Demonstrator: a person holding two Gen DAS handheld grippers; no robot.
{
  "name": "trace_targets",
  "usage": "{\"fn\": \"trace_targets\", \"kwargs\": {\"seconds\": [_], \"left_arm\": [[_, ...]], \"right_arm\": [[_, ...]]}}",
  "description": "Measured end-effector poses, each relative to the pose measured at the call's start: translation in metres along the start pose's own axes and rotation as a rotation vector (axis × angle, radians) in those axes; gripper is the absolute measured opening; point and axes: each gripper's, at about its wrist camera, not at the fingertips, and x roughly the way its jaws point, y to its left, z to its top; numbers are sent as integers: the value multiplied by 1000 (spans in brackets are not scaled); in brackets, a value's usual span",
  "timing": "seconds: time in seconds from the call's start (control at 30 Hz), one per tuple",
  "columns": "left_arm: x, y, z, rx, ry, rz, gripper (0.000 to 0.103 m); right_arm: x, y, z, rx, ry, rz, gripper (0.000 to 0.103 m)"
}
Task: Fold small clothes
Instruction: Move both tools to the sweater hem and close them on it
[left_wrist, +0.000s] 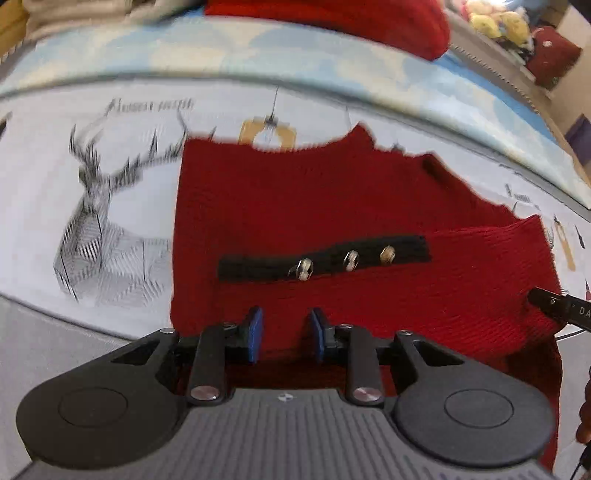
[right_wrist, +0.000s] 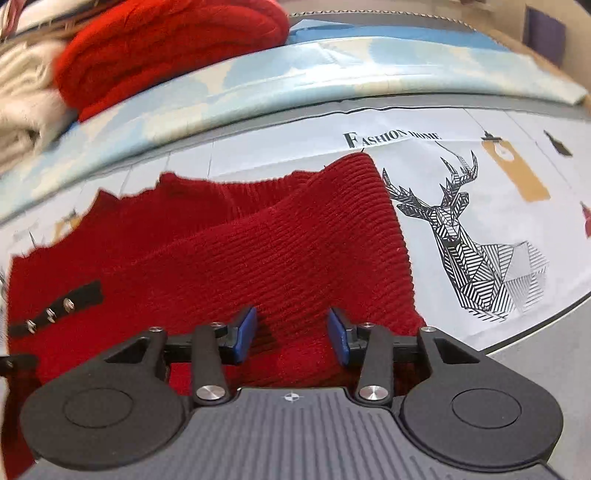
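Matt ribbed red knit sweater (right_wrist: 258, 251), shiny metal buttons (left_wrist: 350, 259), smooth printed cloth (right_wrist: 480, 155).

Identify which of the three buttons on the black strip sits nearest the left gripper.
The silver button at the strip's left end of the row; the other two run rightward, away from the left gripper.

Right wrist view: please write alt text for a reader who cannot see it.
A dark red knitted garment lies on a cloth printed with a geometric deer. The right gripper is open over its ribbed fold, and a black strip with three buttons shows at left.
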Motion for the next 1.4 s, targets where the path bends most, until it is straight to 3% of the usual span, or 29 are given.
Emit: {"fn": "trace_targets", "kwargs": {"seconds": [0.17, 0.2, 0.3, 0.43, 0.5, 0.6, 0.8, 0.9, 1.03, 1.13, 1.27, 1.4], "left_arm": [[-22, 1, 9, 32, -117, -21, 31], [-28, 1, 8, 36, -153, -6, 33], [-56, -5, 0, 83, -279, 99, 53], [-91, -6, -9, 115, -385, 137, 55], [-112, -6, -15, 100, -404, 111, 59], [-147, -9, -38, 142, -423, 85, 70], [-207, -5, -130, 274, -468, 85, 69], [-213, 10, -182, 255, -446, 74, 65], [-194, 35, -229, 121, -295, 43, 48], [-180, 45, -239, 77, -200, 58, 38], [-181, 63, -242, 7, -155, 10, 38], [-166, 90, -245, -124, -64, -18, 38]], "right_arm": [[-29, -13, 2, -59, -113, 40, 49], [-37, -17, 1, -84, -149, 51, 49], [-58, -27, -1, -146, -215, 43, 49], [-94, -50, -8, -97, -227, 59, 49], [-120, -60, -18, -118, -247, 56, 49], [-159, -73, -36, -166, -278, 62, 49], [-219, -108, -92, -155, -282, 78, 51], [-225, -125, -126, -75, -221, 78, 51], [-231, -131, -161, -60, -198, 93, 51], [-225, -133, -184, -85, -172, 76, 51], [-208, -136, -198, -61, -81, 43, 51], [-205, -132, -203, -103, -67, 25, 51]]}}
